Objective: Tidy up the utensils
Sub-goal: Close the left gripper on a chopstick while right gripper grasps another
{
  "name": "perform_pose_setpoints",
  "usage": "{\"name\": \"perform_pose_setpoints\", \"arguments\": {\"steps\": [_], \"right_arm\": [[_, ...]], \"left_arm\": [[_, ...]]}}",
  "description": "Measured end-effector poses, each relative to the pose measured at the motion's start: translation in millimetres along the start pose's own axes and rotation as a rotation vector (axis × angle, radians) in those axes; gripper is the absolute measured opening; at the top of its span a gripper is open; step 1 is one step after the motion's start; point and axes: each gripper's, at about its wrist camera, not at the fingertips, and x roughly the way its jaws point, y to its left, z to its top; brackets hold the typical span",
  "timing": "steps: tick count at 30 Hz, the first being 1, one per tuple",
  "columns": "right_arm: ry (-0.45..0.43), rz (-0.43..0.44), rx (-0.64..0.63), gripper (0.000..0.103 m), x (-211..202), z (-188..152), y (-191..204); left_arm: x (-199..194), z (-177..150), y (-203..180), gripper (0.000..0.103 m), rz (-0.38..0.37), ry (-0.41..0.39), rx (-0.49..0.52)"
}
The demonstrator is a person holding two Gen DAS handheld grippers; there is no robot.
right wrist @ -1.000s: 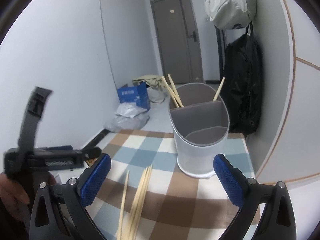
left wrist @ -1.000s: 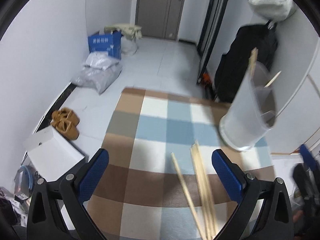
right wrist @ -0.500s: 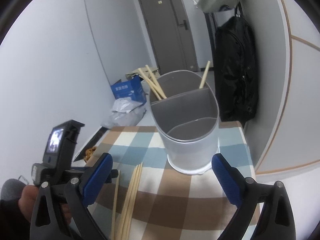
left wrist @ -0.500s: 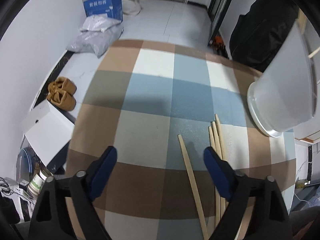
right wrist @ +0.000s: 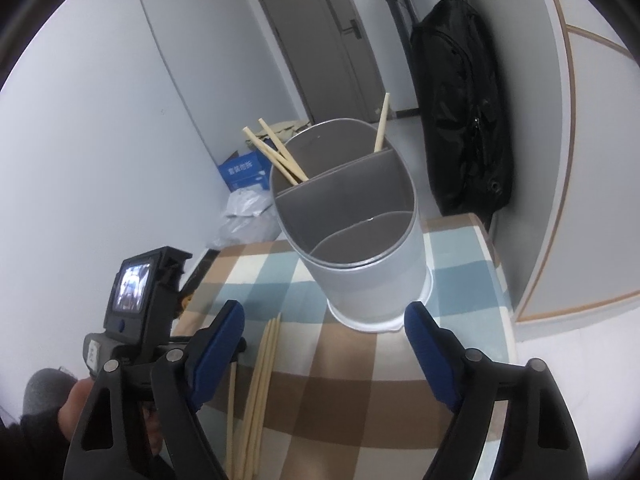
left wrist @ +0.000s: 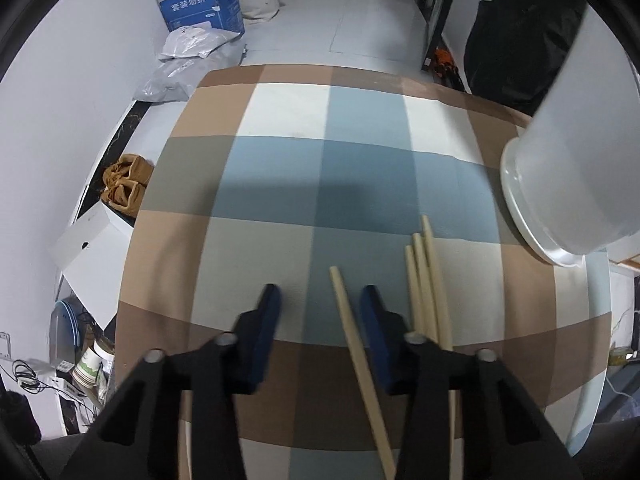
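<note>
A single wooden chopstick point(left wrist: 345, 312) lies on the checked tablecloth between the blue pads of my left gripper point(left wrist: 320, 304). Its jaws are closing; the chopstick is near the right pad, with a gap still on the left. Three more chopsticks point(left wrist: 426, 280) lie together just to the right. The grey divided utensil holder point(right wrist: 360, 240) stands beyond them, with three chopsticks point(right wrist: 280, 156) in its back compartment. My right gripper point(right wrist: 324, 320) hovers in front of the holder, its jaws closing slightly with nothing between them. The left gripper's body point(right wrist: 136, 320) shows at its left.
The round table point(left wrist: 280, 184) ends close on the left and far sides. Below on the floor are a white box point(left wrist: 92, 248), brown slippers point(left wrist: 124, 184), plastic bags and a blue carton point(left wrist: 204, 4). A black backpack point(right wrist: 460, 120) hangs by the right wall.
My left gripper tipped downward and sank toward the table, and its jaws narrowed around the single chopstick. My right gripper drew nearer the holder and its jaws narrowed a little.
</note>
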Motion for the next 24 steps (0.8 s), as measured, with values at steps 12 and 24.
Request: {"name": "perform_pose_setpoints", "arguments": {"steps": [12, 24], "right_arm": [[-0.005, -0.004, 0.012, 0.082, -3.4, 0.9, -3.2], [0.030, 0.023, 0.007, 0.071, -0.2, -3.8, 4.6]], "left_arm": [[3.8, 6.1, -0.4, 0.002, -0.030, 0.004, -0.045], [-40.0, 11.6, 11.7, 0.001, -0.190, -0.155, -0.111]]}}
